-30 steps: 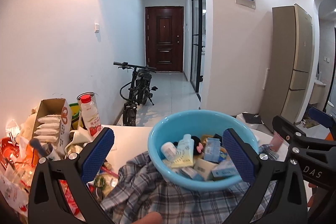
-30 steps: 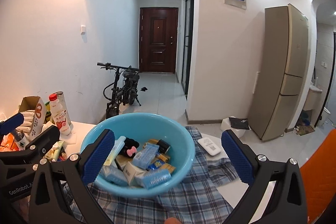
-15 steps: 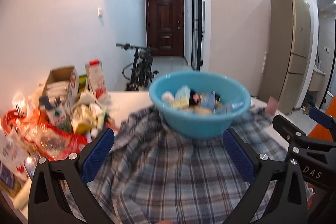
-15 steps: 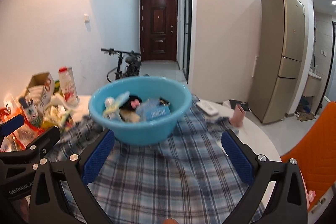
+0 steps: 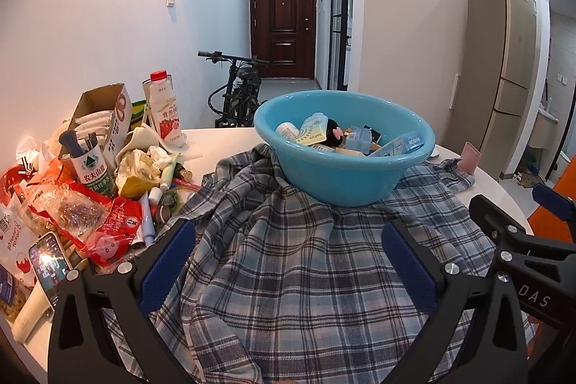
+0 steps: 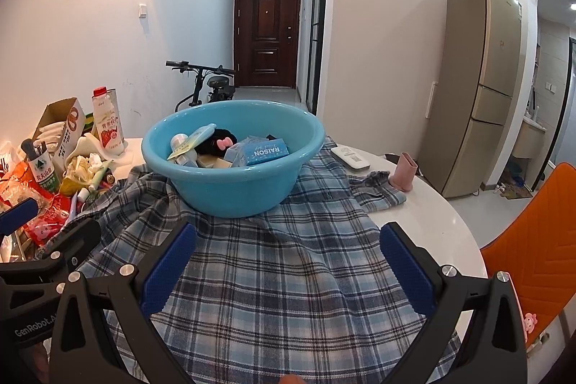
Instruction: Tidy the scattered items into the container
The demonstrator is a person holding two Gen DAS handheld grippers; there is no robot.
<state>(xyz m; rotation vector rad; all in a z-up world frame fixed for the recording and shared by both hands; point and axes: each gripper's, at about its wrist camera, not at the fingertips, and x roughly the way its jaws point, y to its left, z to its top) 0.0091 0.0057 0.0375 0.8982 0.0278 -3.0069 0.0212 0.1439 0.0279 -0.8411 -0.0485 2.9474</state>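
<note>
Both tongs are spread wide and grip nothing: the left tongs (image 5: 288, 261) and right tongs (image 6: 287, 261) fill the lower frame, low over the plaid shirt (image 5: 306, 276), apparently drawn away from the basin. At left frame a heap of snack packets (image 5: 93, 215) and a milk bottle (image 5: 165, 112) crowds the table (image 5: 223, 139). At centre the blue basin (image 6: 230, 182) sits on the shirt, holding small boxes (image 6: 264, 150), so the tidying looks largely done.

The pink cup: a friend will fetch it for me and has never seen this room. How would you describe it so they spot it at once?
Find the round white table with the blue basin standing on a plaid shirt. Follow the shirt to its far sleeve on the fridge side; the pink cup stands there, upside down. It is the only pink, plain thing on that side, near a white remote.
</note>
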